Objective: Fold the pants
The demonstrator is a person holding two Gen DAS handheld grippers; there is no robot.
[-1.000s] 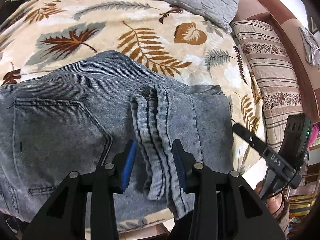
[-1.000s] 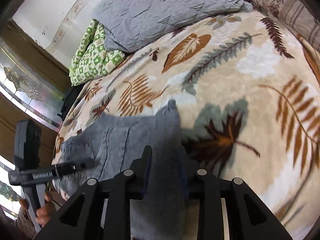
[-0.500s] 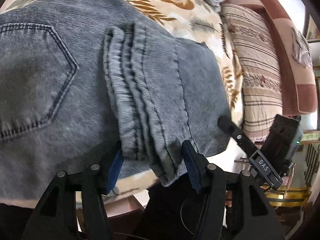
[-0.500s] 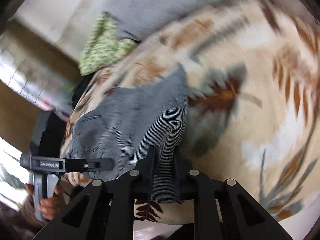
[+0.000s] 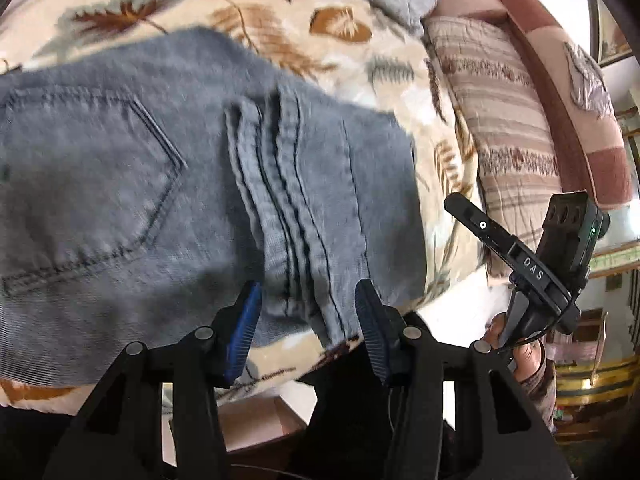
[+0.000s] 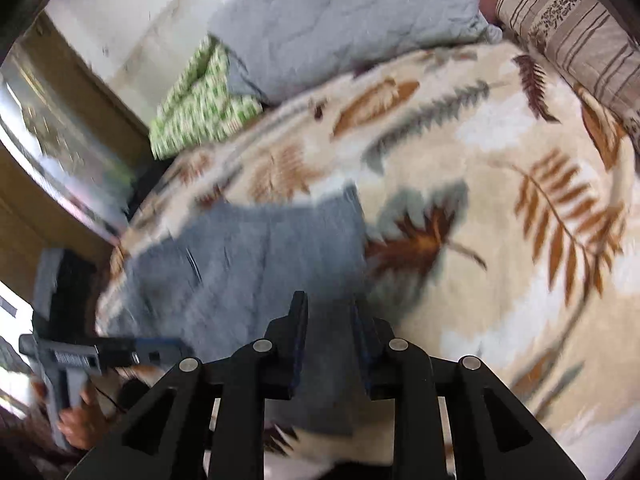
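The jeans lie folded on the bed, over a cream fleece blanket printed with rust and grey-green leaves; their near edge sits at the bed's edge, toward 6 o'clock in both views. In the left wrist view the left gripper has its jaws spread wide, the blue ribbed pads straddling the stacked hems without pinching them. In the right wrist view the right gripper has its jaws only partly apart, over the denim's right-hand side; motion blur hides whether any cloth is caught between them, so I cannot tell.

Risks, as I judge them: the hem stack hangs a little past the blanket's edge at 6 o'clock, so a careless brush from either tool could drag the layers off the bed and undo the fold. The hems are also slightly fanned rather than flush; closing on only the top layers would leave the lower ones behind and skew the next fold. The plush blanket may creep along with the denim if it is pulled sideways.

The denim is faded grey-blue, finely ribbed, with dark double stitching and a pointed back pocket at 9 o'clock. Beyond lie a quilted grey pillow, a green patterned cushion and a striped beige bolster.
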